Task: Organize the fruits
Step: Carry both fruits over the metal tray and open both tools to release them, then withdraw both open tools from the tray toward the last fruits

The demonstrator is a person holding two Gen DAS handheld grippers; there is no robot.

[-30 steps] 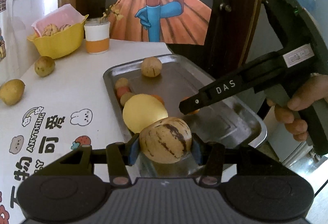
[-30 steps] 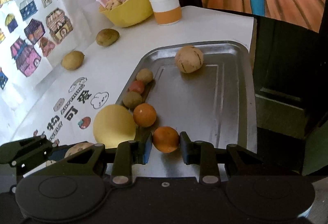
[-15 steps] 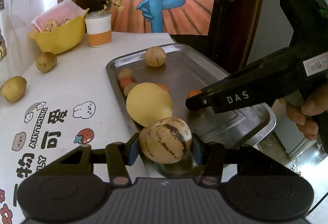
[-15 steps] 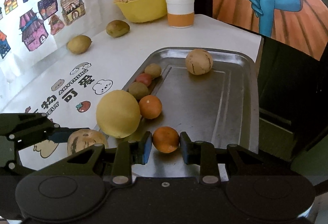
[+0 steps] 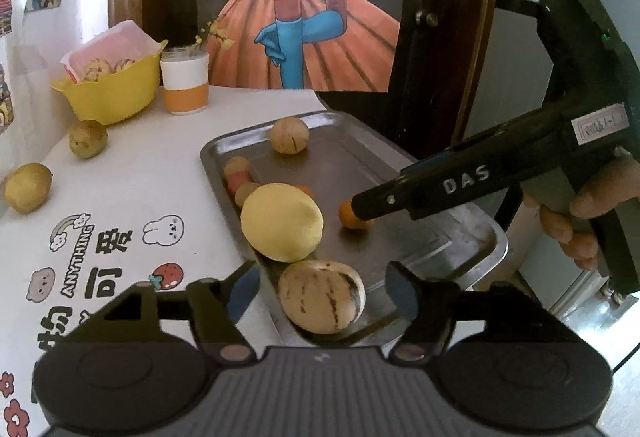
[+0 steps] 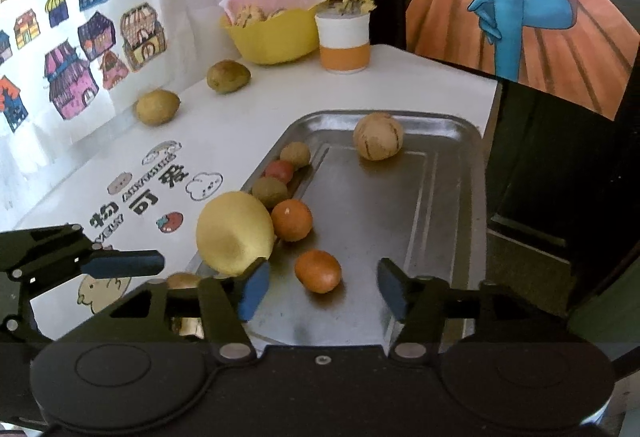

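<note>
A steel tray [image 5: 460,237] [image 6: 440,197] holds several fruits. My left gripper [image 5: 322,291] is open around a striped tan melon [image 5: 321,296] that rests in the tray's near corner. My right gripper [image 6: 318,287] is open too, and a small orange [image 6: 318,271] [image 5: 350,217] lies loose on the tray between its fingers. A big yellow fruit [image 5: 281,222] [image 6: 234,233], a second orange [image 6: 291,219], a row of small fruits along the left rim and another striped melon [image 5: 289,135] [image 6: 378,136] also sit in the tray.
Two brownish-green fruits [image 5: 88,138] [image 5: 28,187] lie on the white table to the left. At the back stand a yellow bowl [image 5: 112,93] of fruit and a white-and-orange cup [image 5: 185,87]. A hand [image 5: 588,213] holds the right gripper beyond the table's right edge.
Both grippers have opened. The striped melon now rests in the tray's near corner and the small orange lies free on the tray.
</note>
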